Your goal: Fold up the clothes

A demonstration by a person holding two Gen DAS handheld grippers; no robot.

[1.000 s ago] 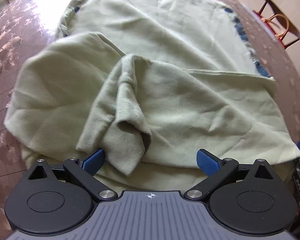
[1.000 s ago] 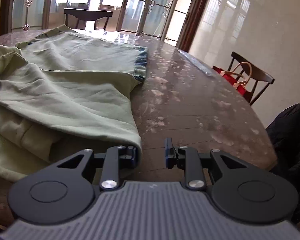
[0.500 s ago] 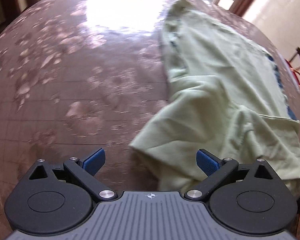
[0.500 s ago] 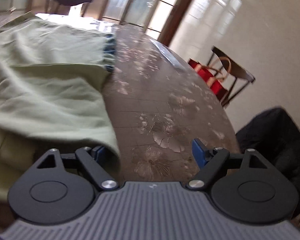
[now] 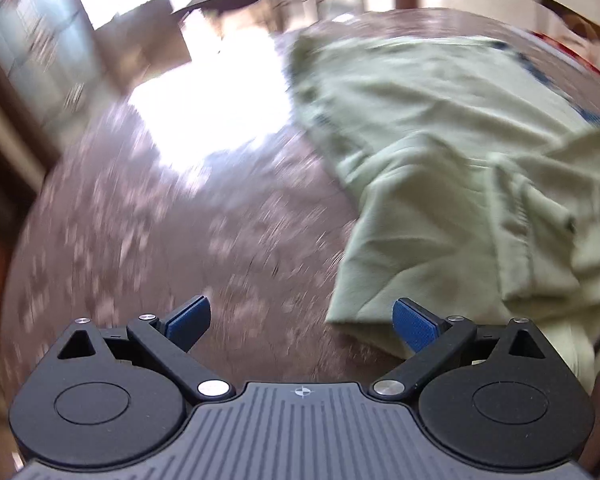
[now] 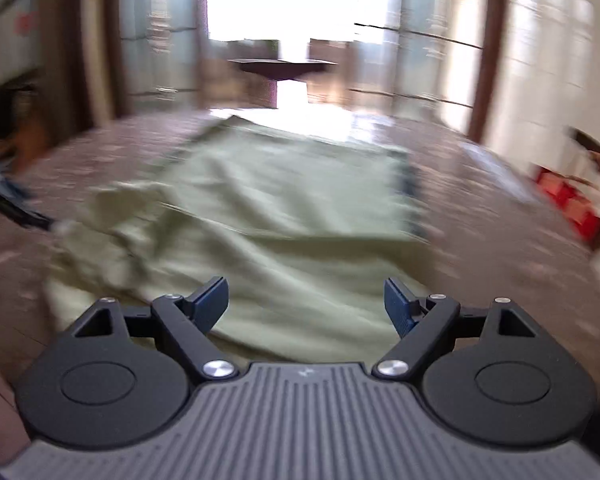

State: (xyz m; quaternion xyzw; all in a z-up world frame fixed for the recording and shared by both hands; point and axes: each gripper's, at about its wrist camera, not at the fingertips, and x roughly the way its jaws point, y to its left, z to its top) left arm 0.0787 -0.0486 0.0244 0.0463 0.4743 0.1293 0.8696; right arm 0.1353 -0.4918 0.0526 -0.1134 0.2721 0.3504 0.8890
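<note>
A pale green garment (image 5: 452, 152) lies partly folded on the brown patterned table (image 5: 172, 240), filling the right half of the left wrist view. My left gripper (image 5: 302, 320) stands open above bare table, its right pad near the garment's near corner, nothing between the fingers. In the blurred right wrist view the same garment (image 6: 292, 216) spreads ahead and below. My right gripper (image 6: 306, 304) hovers open over its near edge, holding nothing. The garment's blue-trimmed hem (image 6: 408, 184) shows at the right side.
A chair with a red bag (image 6: 568, 204) stands off the table's right side. Glass doors and a small dark table (image 6: 284, 68) are beyond the far edge. Bare tabletop lies left of the garment (image 5: 100, 260).
The right gripper let go of the garment's edge, opened wide and lifted, now looking across the whole garment. The left gripper swung left off the garment toward bare table, staying open.
</note>
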